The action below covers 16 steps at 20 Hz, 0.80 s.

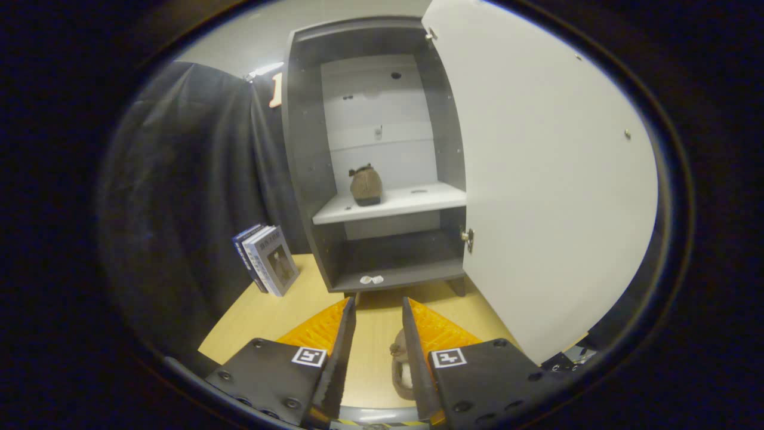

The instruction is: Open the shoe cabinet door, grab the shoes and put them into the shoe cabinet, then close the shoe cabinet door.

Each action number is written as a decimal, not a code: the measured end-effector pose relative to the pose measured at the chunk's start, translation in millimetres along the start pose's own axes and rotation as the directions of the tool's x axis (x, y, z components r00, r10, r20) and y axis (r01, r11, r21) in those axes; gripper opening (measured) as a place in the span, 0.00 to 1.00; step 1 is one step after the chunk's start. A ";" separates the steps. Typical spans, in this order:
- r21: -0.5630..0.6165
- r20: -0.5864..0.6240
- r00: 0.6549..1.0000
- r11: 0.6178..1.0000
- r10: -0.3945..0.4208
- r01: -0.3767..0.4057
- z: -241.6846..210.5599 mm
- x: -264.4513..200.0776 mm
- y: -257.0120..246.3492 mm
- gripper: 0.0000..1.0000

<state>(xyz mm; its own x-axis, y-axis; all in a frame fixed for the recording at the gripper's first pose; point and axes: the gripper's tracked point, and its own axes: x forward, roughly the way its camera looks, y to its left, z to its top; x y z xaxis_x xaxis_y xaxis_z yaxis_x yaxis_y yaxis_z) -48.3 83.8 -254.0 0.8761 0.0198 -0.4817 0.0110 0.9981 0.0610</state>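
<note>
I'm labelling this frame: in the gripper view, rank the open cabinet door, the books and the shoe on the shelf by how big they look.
1. Cabinet door, nearest, so flattered.
2. Books.
3. Shoe on the shelf.

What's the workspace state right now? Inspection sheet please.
Surface: wooden table, cabinet standing on it.
Job's things: shoe cabinet with door swung wide open; one shoe on the middle shelf; second shoe on the table between the fingers, partly hidden by one of them.
Clutter: books leaning beside the cabinet; small white bits on the bottom shelf.
Grippers: hand-held gripper open, fingers either side of the second shoe, not pressing it.
Cables: nothing seen.
Surroundings: black cloth wall.
</note>
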 end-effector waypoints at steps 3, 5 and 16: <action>0.009 -0.112 0.992 0.998 -0.062 0.063 -41.8 10.4 -10.0 0.47; 0.025 -0.164 0.983 0.996 -0.078 0.084 -62.5 17.1 -9.9 0.46; -0.098 -0.414 0.897 0.987 -0.154 0.124 -168.6 44.3 -26.0 0.41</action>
<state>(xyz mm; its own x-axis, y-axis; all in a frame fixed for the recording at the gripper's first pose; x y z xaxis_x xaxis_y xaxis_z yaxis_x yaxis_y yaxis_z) -91.0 68.7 -424.4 0.5845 -0.1116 -0.8037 0.0724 0.9937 -0.0854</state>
